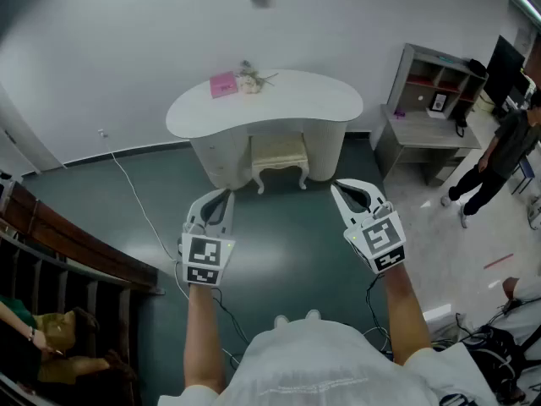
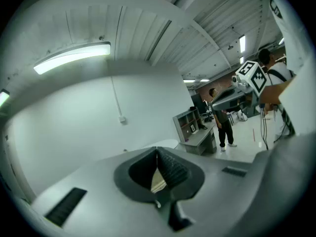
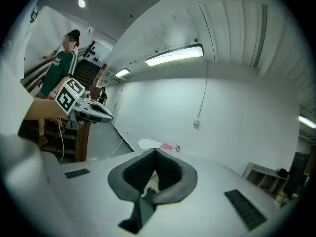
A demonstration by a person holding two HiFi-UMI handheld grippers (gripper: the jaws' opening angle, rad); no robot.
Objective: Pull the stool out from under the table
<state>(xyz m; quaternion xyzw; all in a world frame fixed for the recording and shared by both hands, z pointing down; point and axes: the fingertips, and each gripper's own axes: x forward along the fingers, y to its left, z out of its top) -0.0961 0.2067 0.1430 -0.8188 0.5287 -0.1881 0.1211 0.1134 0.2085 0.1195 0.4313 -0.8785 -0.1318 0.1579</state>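
A dark green floor (image 1: 279, 252) is bounded by a white wall (image 1: 127, 32). The cream stool (image 1: 279, 155) is tucked under the white counter (image 1: 296, 104), on which a pink flat item (image 1: 222, 85) and a small flower bunch (image 1: 248, 80) are laid. The left gripper (image 1: 224, 194) and right gripper (image 1: 338, 188) are held above the floor, near the stool but apart from it, each closed on nothing.

Smooth table (image 1: 287, 104), padded stool (image 1: 279, 152), slightly glossy floor (image 1: 287, 244)
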